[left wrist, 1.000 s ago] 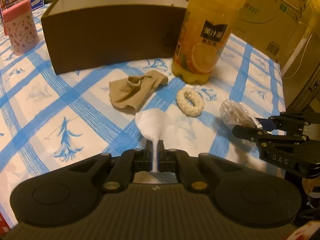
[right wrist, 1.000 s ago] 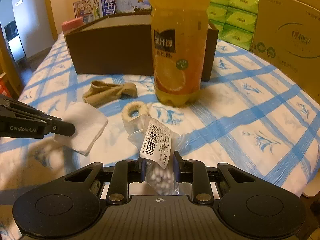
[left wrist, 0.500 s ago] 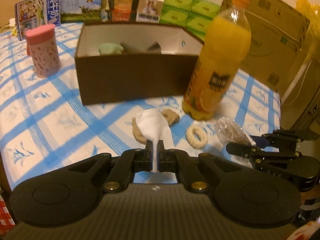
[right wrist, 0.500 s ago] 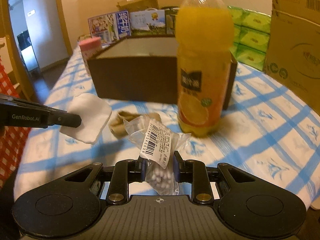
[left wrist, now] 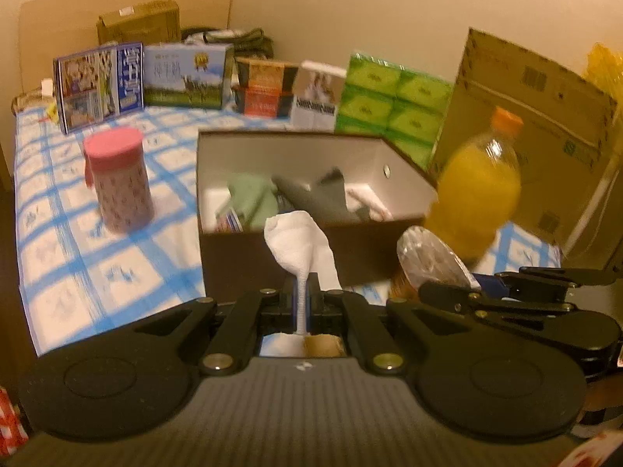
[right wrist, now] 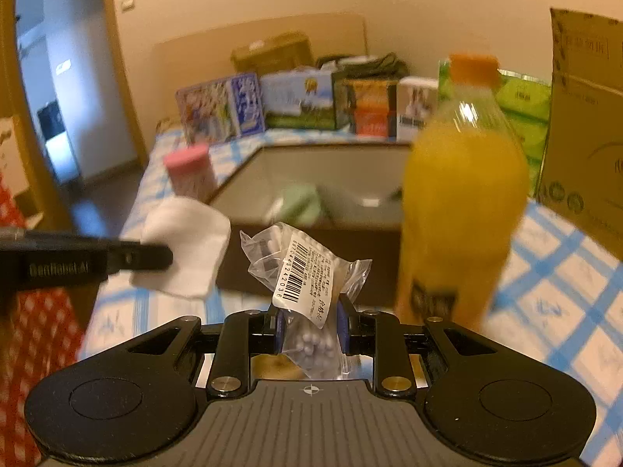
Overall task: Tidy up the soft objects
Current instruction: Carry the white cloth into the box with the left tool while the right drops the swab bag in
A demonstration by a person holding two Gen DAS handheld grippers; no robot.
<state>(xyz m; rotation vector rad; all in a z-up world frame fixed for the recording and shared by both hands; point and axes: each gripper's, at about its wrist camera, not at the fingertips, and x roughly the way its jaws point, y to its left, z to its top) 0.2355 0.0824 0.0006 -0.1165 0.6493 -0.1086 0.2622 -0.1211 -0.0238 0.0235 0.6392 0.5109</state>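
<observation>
The left tongs (left wrist: 301,303) pinch a white cloth (left wrist: 300,241) that stands up ahead of them, before the box (left wrist: 311,251). The right tongs (right wrist: 309,329) clamp a clear bag (right wrist: 307,268), beside the bottle (right wrist: 463,202).

Your orange juice bottle (right wrist: 463,210) smears with blur, label unreadable; the brown box (left wrist: 307,249) hides its own floor (contents (left wrist: 296,198) partly indistinct) behind the white cloth (left wrist: 300,245).
</observation>
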